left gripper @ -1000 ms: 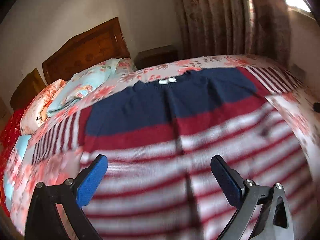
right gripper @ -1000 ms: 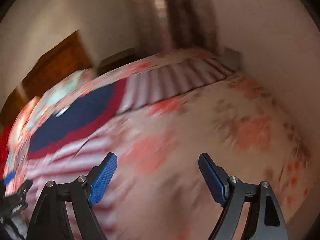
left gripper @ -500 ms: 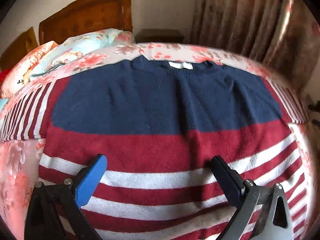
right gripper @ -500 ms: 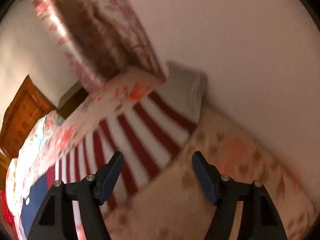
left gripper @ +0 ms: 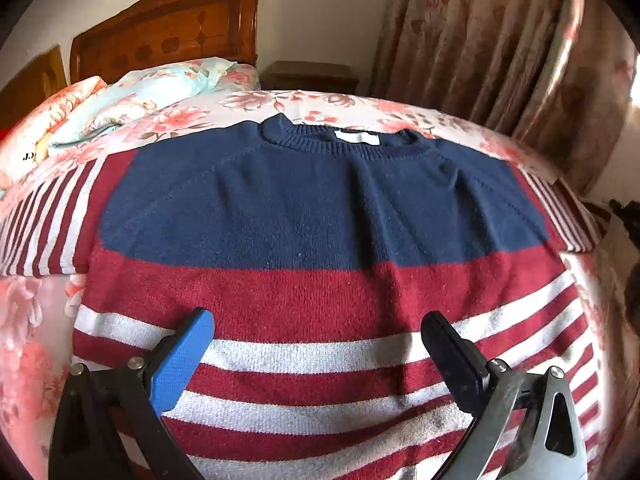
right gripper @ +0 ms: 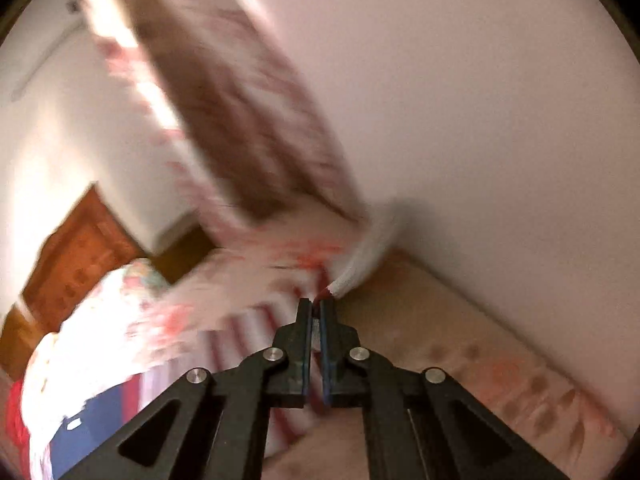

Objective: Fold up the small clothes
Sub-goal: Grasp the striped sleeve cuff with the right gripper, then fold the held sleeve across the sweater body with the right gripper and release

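A knit sweater (left gripper: 320, 208) lies flat on the bed, navy at the chest, dark red and white stripes below, both striped sleeves spread out. My left gripper (left gripper: 316, 318) hovers open over the striped lower body, nothing between its blue pads. In the blurred right wrist view, my right gripper (right gripper: 316, 304) is shut on the end of the right sleeve (right gripper: 256, 332). The white cuff (right gripper: 360, 268) sticks out just past its fingertips. The navy chest (right gripper: 92, 420) shows at the lower left.
The floral bedspread (left gripper: 24, 340) lies under the sweater. Pillows (left gripper: 148, 92) lean against a wooden headboard (left gripper: 168, 28). A dark nightstand (left gripper: 312, 76) and a patterned curtain (left gripper: 480, 40) stand behind the bed. A pale wall (right gripper: 480, 120) runs along the bed's right side.
My right gripper swung out along the right sleeve to its cuff and its jaws shut on it. My left gripper came in closer over the sweater, then held still, open.
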Demonstrator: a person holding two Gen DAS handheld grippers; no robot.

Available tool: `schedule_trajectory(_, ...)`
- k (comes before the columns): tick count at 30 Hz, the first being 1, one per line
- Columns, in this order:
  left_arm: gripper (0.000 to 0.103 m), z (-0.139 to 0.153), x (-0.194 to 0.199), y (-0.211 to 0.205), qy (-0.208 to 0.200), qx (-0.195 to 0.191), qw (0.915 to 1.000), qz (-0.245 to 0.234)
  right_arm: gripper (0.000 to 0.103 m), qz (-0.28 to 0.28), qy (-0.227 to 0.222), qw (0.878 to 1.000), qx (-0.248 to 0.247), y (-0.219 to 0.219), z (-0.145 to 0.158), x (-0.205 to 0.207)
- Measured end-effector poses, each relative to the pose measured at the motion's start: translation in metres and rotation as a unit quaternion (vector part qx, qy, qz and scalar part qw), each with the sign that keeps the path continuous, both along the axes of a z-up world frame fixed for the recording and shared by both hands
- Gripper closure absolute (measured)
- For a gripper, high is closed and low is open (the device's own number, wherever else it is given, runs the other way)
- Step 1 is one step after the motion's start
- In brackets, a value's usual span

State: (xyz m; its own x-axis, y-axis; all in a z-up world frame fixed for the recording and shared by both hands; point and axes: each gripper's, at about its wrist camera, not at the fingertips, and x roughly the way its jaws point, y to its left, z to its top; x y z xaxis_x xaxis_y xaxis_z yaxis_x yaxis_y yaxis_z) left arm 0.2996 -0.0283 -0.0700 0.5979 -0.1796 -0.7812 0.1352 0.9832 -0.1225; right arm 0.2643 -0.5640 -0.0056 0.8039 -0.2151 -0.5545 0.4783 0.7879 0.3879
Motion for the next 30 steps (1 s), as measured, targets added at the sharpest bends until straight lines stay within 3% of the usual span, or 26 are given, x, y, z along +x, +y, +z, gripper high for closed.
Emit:
schedule_trajectory(2, 0.000, 0.000, 0.000, -0.002, 0.001, 0.007, 1.0000, 0.000, 0.099, 0.026, -0.024, 0.999, -0.022, 0.023, 0.018, -0.002)
schedule_trajectory(4, 0.000, 0.000, 0.001, -0.005, 0.002, 0.016, 0.9999, 0.000, 0.099, 0.043, -0.046, 0.998, -0.009, 0.036, 0.031, 0.000)
schedule_trajectory(7, 0.000, 0.000, 0.000, -0.002, 0.000, 0.011, 0.9999, 0.002, 0.100, 0.080, -0.055, 0.995, -0.036, 0.066, 0.053, 0.006)
schedule_trajectory(9, 0.000, 0.000, -0.001, 0.000, -0.002, 0.005, 1.0000, 0.004, 0.101, 0.150, -0.060, 0.985, -0.053, 0.108, 0.068, 0.008)
schedule_trajectory(11, 0.000, 0.001, -0.002, 0.002, -0.004, -0.002, 1.0000, 0.008, 0.101, 0.235, -0.054, 0.965, -0.098, 0.167, 0.079, 0.010)
schedule_trajectory(13, 0.000, 0.001, -0.003, 0.006, -0.006, -0.012, 0.9999, 0.011, 0.099, 0.360, -0.050, 0.923, -0.129, 0.241, 0.077, 0.009)
schedule_trajectory(14, 0.000, 0.002, -0.003, 0.007, -0.006, -0.017, 0.9998, 0.012, 0.094, 0.408, -0.036, 0.903, -0.132, 0.268, 0.070, 0.008)
schedule_trajectory(15, 0.000, 0.002, -0.003, 0.009, -0.007, -0.021, 0.9997, 0.014, 0.082, 0.432, -0.020, 0.892, -0.133, 0.285, 0.062, 0.009)
schedule_trajectory(16, 0.000, 0.002, -0.003, 0.010, -0.007, -0.024, 0.9996, 0.014, 0.080, 0.447, -0.002, 0.884, -0.135, 0.301, 0.049, 0.008)
schedule_trajectory(19, 0.000, 0.002, -0.004, 0.011, -0.008, -0.028, 0.9995, 0.014, 0.080, 0.434, 0.026, 0.890, -0.140, 0.305, 0.023, -0.003)
schedule_trajectory(25, 0.000, 0.004, -0.006, 0.013, -0.011, -0.039, 0.9990, 0.017, 0.078, 0.286, 0.051, 0.954, -0.070, 0.194, 0.000, -0.027)
schedule_trajectory(27, 0.000, 0.009, -0.008, 0.015, -0.012, -0.070, 0.9972, 0.024, 0.078, 0.237, 0.063, 0.969, -0.026, 0.144, -0.010, -0.030)
schedule_trajectory(30, 0.000, 0.037, -0.011, 0.000, -0.031, -0.143, 0.9892, 0.012, 0.078, 0.200, 0.061, 0.978, 0.018, 0.098, -0.016, -0.032)
